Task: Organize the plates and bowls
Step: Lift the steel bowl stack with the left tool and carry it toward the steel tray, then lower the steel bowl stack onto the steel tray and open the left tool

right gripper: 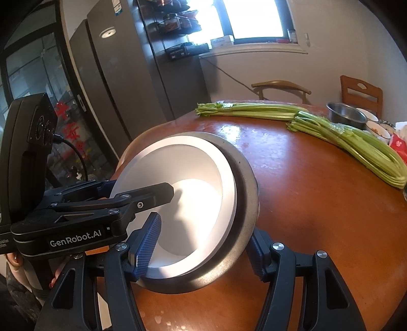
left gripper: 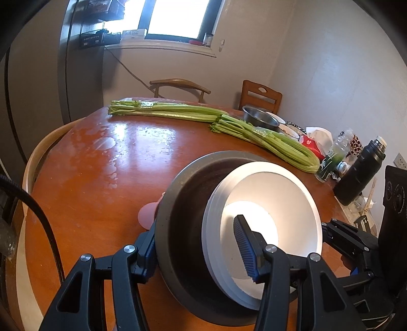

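Both hand-held grippers pinch the rim of a metal bowl [left gripper: 178, 216] tilted above the worktop [left gripper: 114, 157]: the left hand-held gripper [left gripper: 198, 252] and the right hand-held gripper [right gripper: 203, 244] each have one finger inside. The stacked white bowls [left gripper: 267, 196] nested between the fingers sit loose, so further tilt could probably slide them out onto the worktop.

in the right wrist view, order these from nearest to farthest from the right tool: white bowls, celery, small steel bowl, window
1. white bowls, gripped by the right tool at the rims
2. celery, right on the table
3. small steel bowl, far right behind the celery
4. window, back wall
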The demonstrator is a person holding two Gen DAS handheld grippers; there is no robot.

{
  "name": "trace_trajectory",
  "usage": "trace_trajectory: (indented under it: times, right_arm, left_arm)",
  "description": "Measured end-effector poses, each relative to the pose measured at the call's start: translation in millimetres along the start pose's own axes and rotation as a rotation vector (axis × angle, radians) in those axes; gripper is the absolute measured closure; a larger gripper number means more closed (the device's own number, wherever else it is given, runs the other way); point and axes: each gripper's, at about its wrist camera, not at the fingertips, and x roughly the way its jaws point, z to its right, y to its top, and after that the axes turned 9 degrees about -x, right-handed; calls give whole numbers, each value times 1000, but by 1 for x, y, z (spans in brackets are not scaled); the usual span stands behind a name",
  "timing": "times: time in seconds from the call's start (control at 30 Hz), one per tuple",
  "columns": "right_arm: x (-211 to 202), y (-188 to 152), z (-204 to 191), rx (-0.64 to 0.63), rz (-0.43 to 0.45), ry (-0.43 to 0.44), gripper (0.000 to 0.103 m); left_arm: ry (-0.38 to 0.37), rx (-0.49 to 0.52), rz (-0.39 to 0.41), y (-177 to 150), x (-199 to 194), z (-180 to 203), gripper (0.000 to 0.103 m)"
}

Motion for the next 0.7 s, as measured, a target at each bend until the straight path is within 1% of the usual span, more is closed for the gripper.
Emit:
trace_trajectory:
  times: [0.1, 0.37, 0.7]
  right_arm:
    - [8, 3, 0, -2, -13, -7, 37]
    - [27, 6, 5, 5, -46, -8, 37]
    - [46, 5, 16, 22, -74, 1, 37]
  left_arm:
    - [-5, -18, -22, 3, 10, -8, 49]
    - [-4, -38, -47, 8, 28, -22, 49]
    - [20, -34, -62, 12, 48, -23, 49]
